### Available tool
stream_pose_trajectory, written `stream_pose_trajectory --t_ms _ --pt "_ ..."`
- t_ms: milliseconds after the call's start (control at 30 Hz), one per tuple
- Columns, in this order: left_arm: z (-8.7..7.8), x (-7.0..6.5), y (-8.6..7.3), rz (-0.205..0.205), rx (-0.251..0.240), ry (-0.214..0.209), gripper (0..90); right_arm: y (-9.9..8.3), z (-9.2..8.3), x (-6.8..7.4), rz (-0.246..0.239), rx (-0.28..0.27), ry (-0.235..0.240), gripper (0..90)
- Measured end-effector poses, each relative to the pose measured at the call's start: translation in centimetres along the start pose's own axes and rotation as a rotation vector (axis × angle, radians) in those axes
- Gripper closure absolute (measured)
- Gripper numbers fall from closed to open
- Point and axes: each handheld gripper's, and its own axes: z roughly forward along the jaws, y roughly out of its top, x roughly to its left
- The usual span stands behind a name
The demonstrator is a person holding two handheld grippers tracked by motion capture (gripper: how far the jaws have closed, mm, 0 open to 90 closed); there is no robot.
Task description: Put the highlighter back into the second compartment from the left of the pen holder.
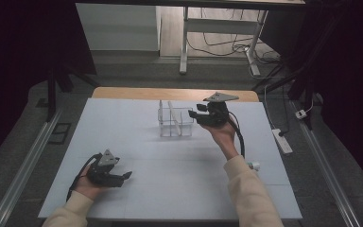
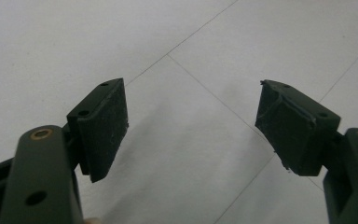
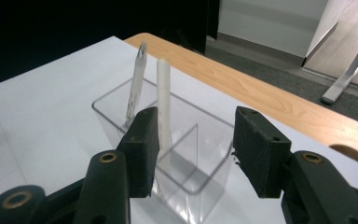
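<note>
Near left, the left gripper rests low on the white table, jaws wide and empty. Farther right, the right gripper hovers beside the clear divided plastic container, jaws apart on nothing; two white pens stand inside it.

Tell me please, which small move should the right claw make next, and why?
Probably draw back from the clear box. The right claw is open with nothing between its pads, and two pens already stand in the box. A small item lies by the right forearm, maybe the next to fetch.
</note>
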Motion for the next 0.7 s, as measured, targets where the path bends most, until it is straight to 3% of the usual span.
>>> stream_pose_trajectory --t_ms 300,700 --pt "0.0 0.0 0.0 -0.002 -0.001 0.002 25.1 -1.4 -2.1 0.1 -0.013 0.015 0.024 48.3" --pt "-0.1 0.0 0.0 -0.006 -0.008 0.000 25.0 -3.4 -5.4 0.3 -0.073 0.049 0.058 45.9"
